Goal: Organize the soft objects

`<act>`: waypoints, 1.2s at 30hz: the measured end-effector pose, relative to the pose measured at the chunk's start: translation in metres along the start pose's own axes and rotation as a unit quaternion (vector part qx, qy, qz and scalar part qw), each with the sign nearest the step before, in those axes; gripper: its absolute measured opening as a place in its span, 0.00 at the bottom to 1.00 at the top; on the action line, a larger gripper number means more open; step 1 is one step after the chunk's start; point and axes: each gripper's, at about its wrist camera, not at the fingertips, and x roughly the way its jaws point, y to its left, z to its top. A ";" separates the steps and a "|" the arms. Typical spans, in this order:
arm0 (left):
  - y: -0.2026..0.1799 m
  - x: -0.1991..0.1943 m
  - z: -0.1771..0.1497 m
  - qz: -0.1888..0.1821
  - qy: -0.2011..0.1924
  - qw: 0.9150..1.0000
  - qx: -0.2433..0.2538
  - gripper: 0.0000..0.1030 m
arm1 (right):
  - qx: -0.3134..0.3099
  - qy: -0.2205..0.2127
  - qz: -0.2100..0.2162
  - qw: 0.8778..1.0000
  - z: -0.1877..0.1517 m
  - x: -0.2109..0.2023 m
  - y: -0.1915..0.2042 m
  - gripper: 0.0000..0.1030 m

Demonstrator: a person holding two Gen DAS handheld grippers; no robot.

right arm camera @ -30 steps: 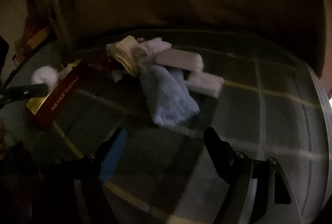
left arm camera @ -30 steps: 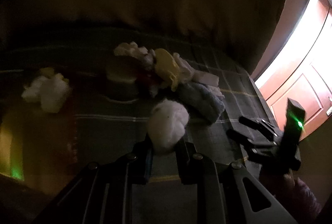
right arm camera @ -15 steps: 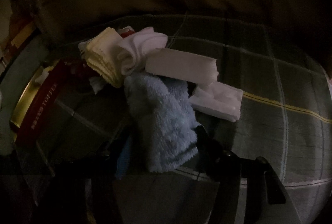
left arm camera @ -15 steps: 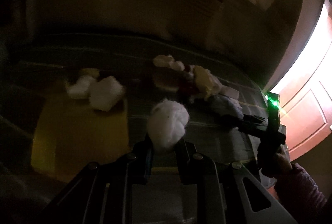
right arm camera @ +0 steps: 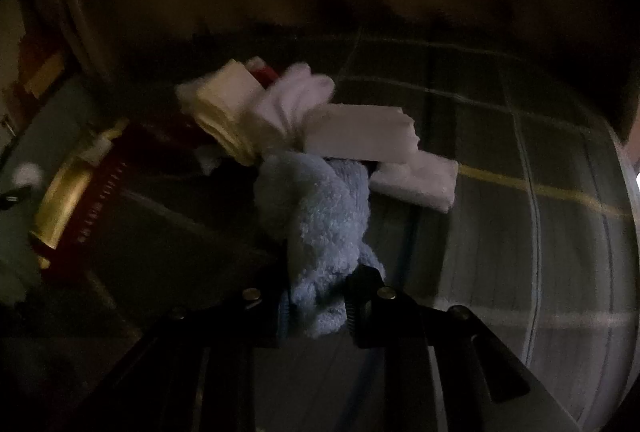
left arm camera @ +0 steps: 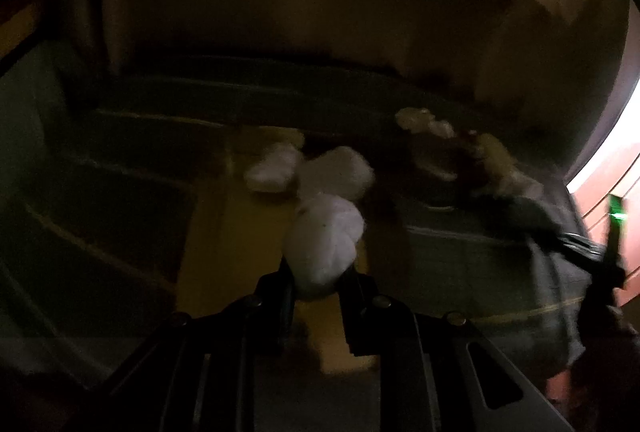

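My left gripper (left arm camera: pixel 316 284) is shut on a white fluffy ball (left arm camera: pixel 324 244), held over a gold tray (left arm camera: pixel 240 232). Two more white balls (left arm camera: pixel 272 168) (left arm camera: pixel 340 172) lie at the tray's far end. My right gripper (right arm camera: pixel 316 308) is closing, and its jaws pinch the near end of a light blue fuzzy cloth (right arm camera: pixel 316 216). Behind the blue cloth is a pile: a yellow folded cloth (right arm camera: pixel 228 108), a white sock (right arm camera: pixel 292 100) and two white folded pieces (right arm camera: pixel 360 132) (right arm camera: pixel 416 180). In the left wrist view the right gripper (left arm camera: pixel 580 248) shows dimly at the right.
Everything rests on a dark green plaid cover (right arm camera: pixel 520 232). A red tin with a gold inside (right arm camera: pixel 92 200) lies left of the pile. A brown cushion or headboard (left arm camera: pixel 320 12) rises behind. A bright door (left arm camera: pixel 616 168) is at the far right. The scene is very dark.
My left gripper carried the white ball leftward over the gold tray, close to the two other balls. My right gripper moved up to the blue cloth and closed on its near end.
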 end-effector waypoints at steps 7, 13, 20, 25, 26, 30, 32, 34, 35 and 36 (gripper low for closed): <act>0.016 0.038 0.013 0.028 0.011 0.999 0.018 0.19 | 0.040 -0.033 0.040 0.998 -0.016 -0.044 0.010 0.19; 0.023 0.056 0.017 0.037 0.016 0.999 0.025 0.19 | 0.059 -0.049 0.057 0.995 -0.024 -0.070 0.009 0.19; 0.030 0.062 0.017 0.052 0.014 0.998 0.031 0.22 | 0.061 -0.050 0.072 0.994 -0.031 -0.083 0.022 0.19; 0.033 0.056 0.016 0.070 0.010 0.997 0.036 0.37 | 0.056 -0.048 0.083 0.994 -0.030 -0.080 0.033 0.19; 0.032 0.055 0.017 0.079 0.009 0.996 0.037 0.41 | 0.054 -0.047 0.087 0.994 -0.029 -0.080 0.037 0.19; 0.027 0.049 0.017 0.102 -0.003 0.993 0.060 0.49 | 0.042 -0.045 0.098 0.993 -0.026 -0.077 0.051 0.19; 0.025 0.047 0.019 0.097 -0.006 0.993 0.068 0.50 | 0.038 -0.044 0.103 0.993 -0.024 -0.077 0.057 0.19; 0.025 0.042 0.021 0.091 -0.014 0.993 0.068 0.50 | 0.031 -0.044 0.109 0.993 -0.023 -0.076 0.065 0.19; 0.025 0.038 0.021 0.084 -0.019 0.994 0.065 0.50 | 0.028 -0.045 0.112 0.992 -0.022 -0.075 0.069 0.19; 0.027 0.033 0.022 0.076 -0.025 0.995 0.060 0.51 | 0.025 -0.046 0.115 0.992 -0.020 -0.076 0.072 0.19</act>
